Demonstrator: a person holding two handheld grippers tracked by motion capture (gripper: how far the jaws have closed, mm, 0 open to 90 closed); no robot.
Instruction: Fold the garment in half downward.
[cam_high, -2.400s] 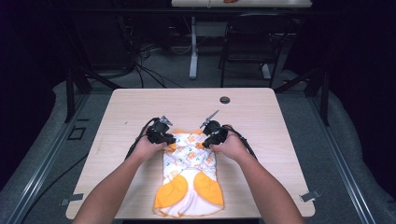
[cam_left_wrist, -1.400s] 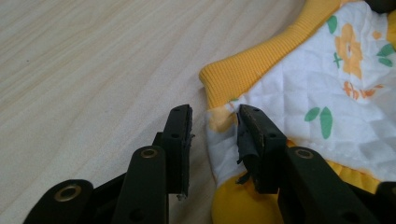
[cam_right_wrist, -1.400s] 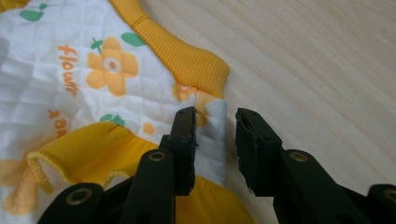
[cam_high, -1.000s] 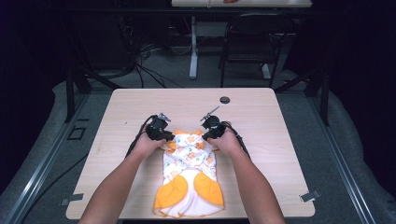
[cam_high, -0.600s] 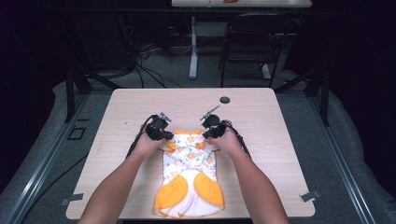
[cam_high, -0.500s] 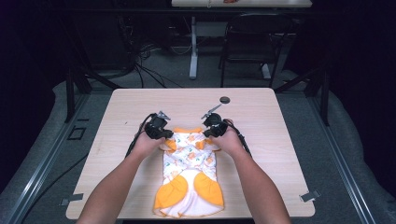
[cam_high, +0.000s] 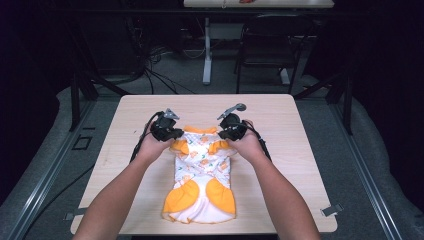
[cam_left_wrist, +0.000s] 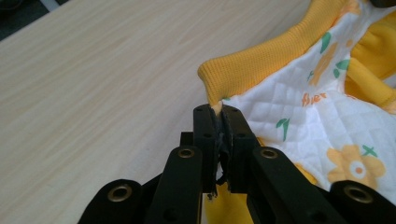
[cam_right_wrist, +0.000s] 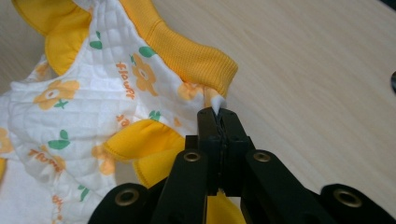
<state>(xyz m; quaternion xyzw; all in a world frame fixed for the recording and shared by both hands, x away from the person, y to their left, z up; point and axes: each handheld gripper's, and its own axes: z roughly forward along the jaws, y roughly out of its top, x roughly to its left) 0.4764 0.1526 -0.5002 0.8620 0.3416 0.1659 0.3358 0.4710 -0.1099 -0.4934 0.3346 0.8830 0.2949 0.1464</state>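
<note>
Where jaws pinch: garment (cam_left_wrist: 299, 107) flower print, close.

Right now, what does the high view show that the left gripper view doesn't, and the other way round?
High view alone: both forearms, the right gripper at the garment's far right corner, and the orange ruffled hem by the near table edge. Left gripper view alone: the left gripper with its fingers pinched shut on fabric just under the ribbed orange collar. Both: the flower-print baby garment on the wooden table.

Table (cam_high: 280, 115) evenly lit from above, surroundings dark; high view soft, close views sharp, soft shadows.
</note>
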